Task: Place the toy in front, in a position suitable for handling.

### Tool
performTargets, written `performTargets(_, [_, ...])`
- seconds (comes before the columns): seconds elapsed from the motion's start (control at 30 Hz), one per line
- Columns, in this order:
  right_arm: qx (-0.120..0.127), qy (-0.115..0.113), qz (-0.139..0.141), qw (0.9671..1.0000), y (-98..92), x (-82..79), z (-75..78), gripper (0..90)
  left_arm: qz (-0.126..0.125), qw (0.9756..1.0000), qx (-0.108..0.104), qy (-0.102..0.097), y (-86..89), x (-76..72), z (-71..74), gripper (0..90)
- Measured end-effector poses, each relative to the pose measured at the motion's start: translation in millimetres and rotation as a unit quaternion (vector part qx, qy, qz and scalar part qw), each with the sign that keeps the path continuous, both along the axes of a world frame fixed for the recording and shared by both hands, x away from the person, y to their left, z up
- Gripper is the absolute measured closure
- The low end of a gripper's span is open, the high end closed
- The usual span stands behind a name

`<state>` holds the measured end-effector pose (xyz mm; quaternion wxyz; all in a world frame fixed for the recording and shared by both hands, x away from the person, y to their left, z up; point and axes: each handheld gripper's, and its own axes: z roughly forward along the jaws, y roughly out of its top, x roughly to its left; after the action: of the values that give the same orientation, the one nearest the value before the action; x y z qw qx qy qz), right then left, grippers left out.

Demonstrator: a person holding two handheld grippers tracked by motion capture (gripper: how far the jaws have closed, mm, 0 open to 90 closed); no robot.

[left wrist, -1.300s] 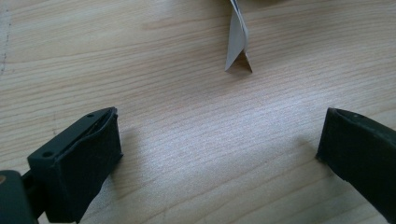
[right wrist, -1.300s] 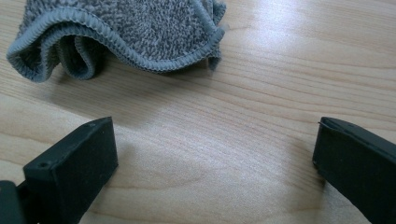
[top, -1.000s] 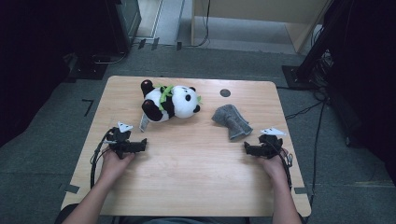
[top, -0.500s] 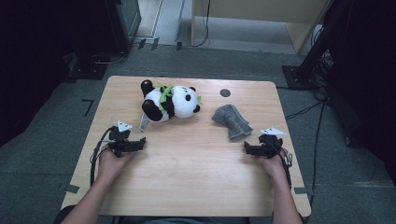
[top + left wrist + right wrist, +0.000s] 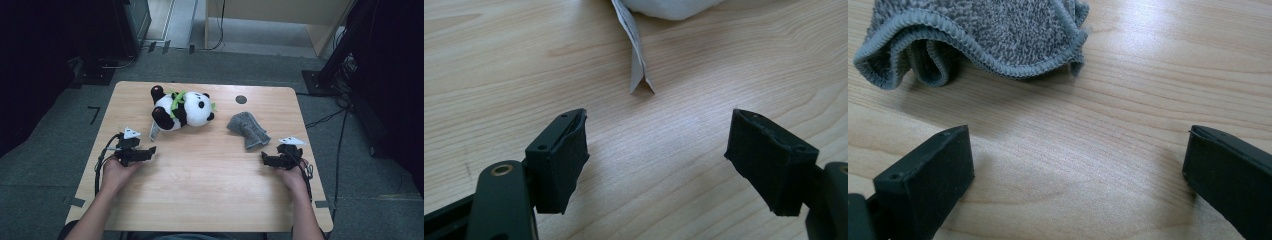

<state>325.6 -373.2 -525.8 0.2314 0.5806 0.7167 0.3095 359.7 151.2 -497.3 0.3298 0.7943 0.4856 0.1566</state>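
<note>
On the table [image 5: 200, 190] a panda [image 5: 182, 109] lies near the far edge, its white tag [image 5: 635, 55] trailing toward the left gripper [image 5: 148, 151]; no print on it can be read. That gripper's jaws have just been closing, nothing between them. Beside the grey cloth [image 5: 247, 129], the right gripper [image 5: 266, 159] is spread wide, empty.
</note>
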Motion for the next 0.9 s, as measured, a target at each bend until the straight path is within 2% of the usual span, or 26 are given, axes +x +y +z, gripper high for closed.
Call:
performTargets(0.13, [0.000,0.000,-0.006,1.0000,0.5,-0.9,-0.1,0.0,-0.016,0.9998,0.000,0.009,0.4,1.7,4.4,23.2])
performTargets(0.33, [-0.001,0.000,-0.011,0.9999,1.1,-1.7,-0.1,0.0,-0.026,0.9996,-0.006,0.005,-0.9,3.9,9.9,22.4])
performTargets(0.57, [0.000,0.000,-0.016,0.9999,1.8,0.0,-0.1,0.0,-0.041,0.9985,-0.036,0.003,0.3,7.6,21.0,22.2])
performTargets(0.63, [0.000,0.000,-0.018,0.9998,1.9,0.3,0.0,0.0,-0.046,0.9979,-0.043,0.012,0.0,10.1,24.5,22.2])
performTargets(0.73, [0.000,0.000,-0.018,0.9998,1.6,-0.4,-0.1,0.0,-0.052,0.9978,-0.036,0.018,-1.9,11.8,27.9,22.3])
performTargets(0.77, [0.000,0.000,-0.018,0.9998,1.7,-0.6,0.0,0.0,-0.058,0.9980,-0.023,0.009,-4.3,12.8,31.1,22.6])
performTargets(0.8, [0.000,0.000,-0.018,0.9998,1.7,-0.9,0.0,0.0,-0.061,0.9979,-0.019,0.010,-5.2,14.2,32.9,22.6])
performTargets(0.9, [0.000,0.001,-0.018,0.9998,1.6,-1.3,0.0,0.0,-0.066,0.9976,-0.020,0.008,-7.8,19.2,38.3,24.0])
